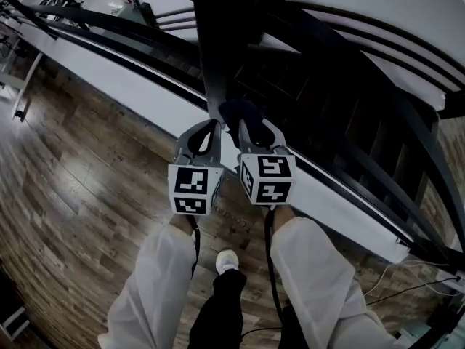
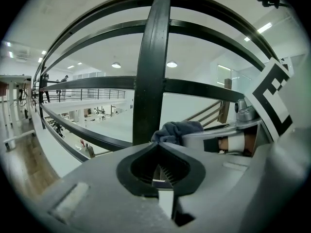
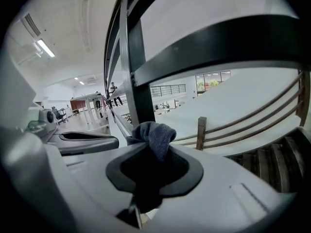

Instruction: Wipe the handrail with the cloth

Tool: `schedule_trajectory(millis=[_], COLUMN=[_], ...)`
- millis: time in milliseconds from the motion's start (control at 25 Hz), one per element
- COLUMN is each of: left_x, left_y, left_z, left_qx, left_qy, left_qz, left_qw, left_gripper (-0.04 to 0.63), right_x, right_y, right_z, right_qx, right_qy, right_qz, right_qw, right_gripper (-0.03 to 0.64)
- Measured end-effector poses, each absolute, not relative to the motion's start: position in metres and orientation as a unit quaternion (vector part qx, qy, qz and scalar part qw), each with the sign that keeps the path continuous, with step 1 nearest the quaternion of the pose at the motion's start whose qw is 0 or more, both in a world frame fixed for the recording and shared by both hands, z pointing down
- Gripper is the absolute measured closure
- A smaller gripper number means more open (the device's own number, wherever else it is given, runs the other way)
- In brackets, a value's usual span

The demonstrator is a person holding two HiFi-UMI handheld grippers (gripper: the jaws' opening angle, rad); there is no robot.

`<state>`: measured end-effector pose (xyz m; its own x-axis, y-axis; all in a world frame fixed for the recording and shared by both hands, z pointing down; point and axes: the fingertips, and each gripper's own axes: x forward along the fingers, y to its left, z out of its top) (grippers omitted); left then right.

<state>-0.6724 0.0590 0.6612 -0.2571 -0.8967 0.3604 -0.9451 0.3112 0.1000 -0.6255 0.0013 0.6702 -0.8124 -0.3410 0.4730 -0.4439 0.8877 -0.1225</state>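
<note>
black metal handrail (image 2: pixel 194 87): flat horizontal bars crossed by an upright black post (image 2: pixel 150 72); runs along a gallery edge with open space beyond.
dark blue-grey terry cloth (image 3: pixel 154 134): bunched, its tuft sticking out past the jaw tips, close against the foot of the post; whether it touches metal cannot be told.
right gripper (image 3: pixel 148 149): grey plastic tongs clamped on the cloth.
left gripper (image 2: pixel 158 147): tongs together, nothing between them; just beside the right gripper, aimed at the same post.
brown wood plank floor (image 1: pixel 80 187): under the person's feet, bordered by a white ledge (image 1: pixel 145 93).
step, judged: wiping about to begin or just begun.
risk, judged: cloth drags out of the clamp on a hard rub and falls through the bars; only a small tuft protrudes, so bare jaw may scrape paint; the two grippers, side by side, may knock together.
</note>
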Motion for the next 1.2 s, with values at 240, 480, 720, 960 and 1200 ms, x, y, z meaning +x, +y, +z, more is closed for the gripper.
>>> schedule_trajectory(millis=[240, 480, 720, 960, 1200], left_x=[-0.683, -0.685, -0.690, -0.691, -0.658], left_y=[0.061, 0.068, 0.071, 0.076, 0.063], left_z=[0.673, 0.679, 0.681, 0.681, 0.683], left_qx=[0.582, 0.589, 0.593, 0.595, 0.605], left_qy=[-0.791, -0.786, -0.780, -0.778, -0.768], left_qz=[0.067, 0.084, 0.091, 0.104, 0.105], left_qw=[0.174, 0.171, 0.177, 0.174, 0.182], left_gripper=[0.597, 0.597, 0.597, 0.597, 0.597], right_x=[-0.645, -0.650, -0.656, -0.653, -0.614], right_y=[-0.003, -0.010, -0.008, -0.003, -0.013], right_z=[0.687, 0.701, 0.704, 0.706, 0.706], right_qx=[0.209, 0.215, 0.223, 0.230, 0.240], right_qy=[-0.944, -0.940, -0.938, -0.936, -0.933], right_qz=[0.121, 0.135, 0.139, 0.124, 0.122], right_qw=[0.223, 0.229, 0.225, 0.237, 0.238], right_gripper=[0.551, 0.551, 0.551, 0.551, 0.551])
